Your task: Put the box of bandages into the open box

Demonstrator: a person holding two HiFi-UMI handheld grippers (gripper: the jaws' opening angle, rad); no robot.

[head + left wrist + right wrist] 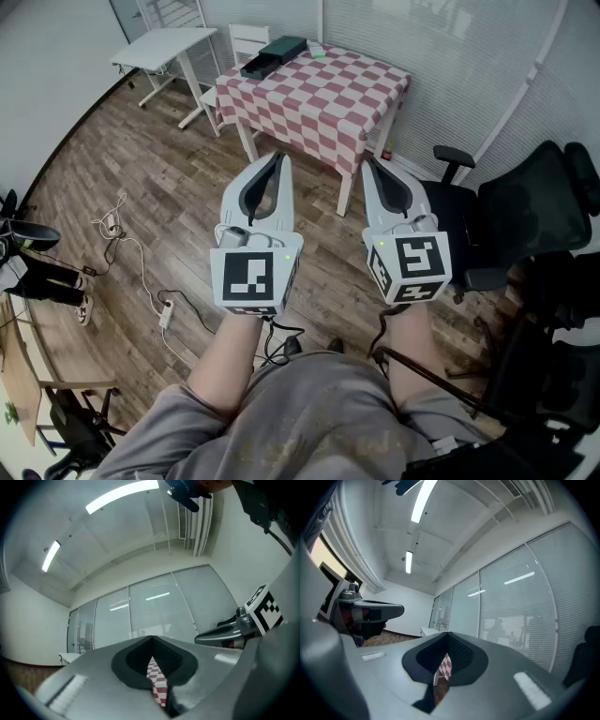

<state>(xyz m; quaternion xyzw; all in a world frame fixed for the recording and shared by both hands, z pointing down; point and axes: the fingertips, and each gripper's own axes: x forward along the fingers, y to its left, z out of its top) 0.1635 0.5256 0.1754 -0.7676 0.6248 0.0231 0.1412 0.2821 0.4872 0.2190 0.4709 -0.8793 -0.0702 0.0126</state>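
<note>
Both tools are up at waist height, well short of the table in a red-and-white checked cloth (349,97). The left gripper (278,161) has its jaws pressed together on nothing, with only checked cloth showing through the gap. The right gripper (372,167) is the same, shut and empty. At the table's far end sits a dark open box (272,56). Just beside it is a small pale-green object (317,51), too small to confirm as the bandages.

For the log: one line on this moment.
left tool shut, empty | right tool shut, empty | open box on checkered table, far ahead
</note>
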